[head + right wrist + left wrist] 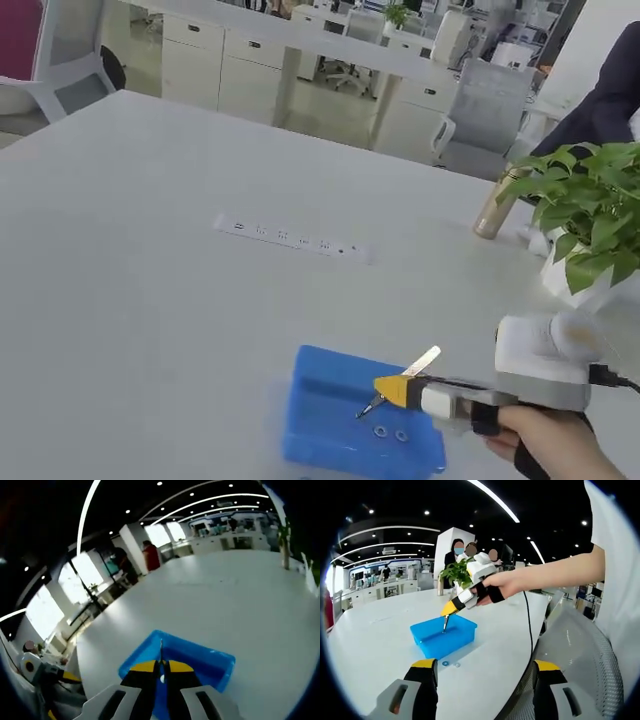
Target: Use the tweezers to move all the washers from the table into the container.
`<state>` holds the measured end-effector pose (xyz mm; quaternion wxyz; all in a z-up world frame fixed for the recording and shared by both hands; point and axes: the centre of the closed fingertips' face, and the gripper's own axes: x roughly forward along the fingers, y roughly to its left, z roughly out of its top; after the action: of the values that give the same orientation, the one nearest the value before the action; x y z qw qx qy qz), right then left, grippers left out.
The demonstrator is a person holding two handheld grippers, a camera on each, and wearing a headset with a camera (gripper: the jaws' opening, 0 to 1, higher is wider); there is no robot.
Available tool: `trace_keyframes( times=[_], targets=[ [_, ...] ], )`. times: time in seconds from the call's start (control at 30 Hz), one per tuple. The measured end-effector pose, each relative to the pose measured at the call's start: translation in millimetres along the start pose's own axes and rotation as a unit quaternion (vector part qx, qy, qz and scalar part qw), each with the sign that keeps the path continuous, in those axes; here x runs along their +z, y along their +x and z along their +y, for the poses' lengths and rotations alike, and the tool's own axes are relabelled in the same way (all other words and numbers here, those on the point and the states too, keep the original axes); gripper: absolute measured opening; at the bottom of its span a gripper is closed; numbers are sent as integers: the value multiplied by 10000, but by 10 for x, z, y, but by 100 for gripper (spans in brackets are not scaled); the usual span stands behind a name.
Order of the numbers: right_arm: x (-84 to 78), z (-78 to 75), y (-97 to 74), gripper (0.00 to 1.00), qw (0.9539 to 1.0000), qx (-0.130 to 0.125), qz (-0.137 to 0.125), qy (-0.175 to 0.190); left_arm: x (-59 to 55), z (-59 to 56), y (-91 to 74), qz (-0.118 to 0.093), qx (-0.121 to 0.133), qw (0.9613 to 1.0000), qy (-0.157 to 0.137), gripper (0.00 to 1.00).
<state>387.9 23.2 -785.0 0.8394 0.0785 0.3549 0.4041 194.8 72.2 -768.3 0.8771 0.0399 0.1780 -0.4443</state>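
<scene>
The right claw (161, 670), clamped on the tweezers (161, 652), aims them down into the container (216, 664). Two washers (445, 663) lie on the bench (380, 630) just outside it, nearer the wide left claw (486, 665).

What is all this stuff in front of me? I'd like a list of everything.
table: one, pale grey, under it all
container: one, blue, near the table's edge
washers: four, small and pale; two in the container, two on the table beside it
tweezers: one, silver, tip pointing down over the container
power strip: one, white, mid-table
plant: one, green in a white pot, far right
bottle: one, gold, beside the plant
right tongs: yellow tips, shut on the tweezers
left tongs: yellow tips, open, by the table's edge
hand: one, holding the right tongs
</scene>
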Motion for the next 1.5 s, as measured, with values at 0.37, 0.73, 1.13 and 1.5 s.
trace_keyframes(
  times=[0.37, 0.73, 1.13, 1.5],
  targets=[
    [-110, -129, 123, 3, 9987, -287, 361, -224, -7, 9, -5, 9, 11, 10000, -26, 77],
    [-166, -169, 148, 3, 9978, -358, 464, -305, -23, -6, 6, 16, -56, 10000, -67, 74],
    [-16, 103, 45, 4, 9995, 20, -72, -292, -38, -7, 5, 38, -55, 9999, -77, 74],
    [-150, 789, -134, 3, 9935, 929, -121, -643, -47, -27, 9, 63, -116, 9999, -80, 74]
  ],
)
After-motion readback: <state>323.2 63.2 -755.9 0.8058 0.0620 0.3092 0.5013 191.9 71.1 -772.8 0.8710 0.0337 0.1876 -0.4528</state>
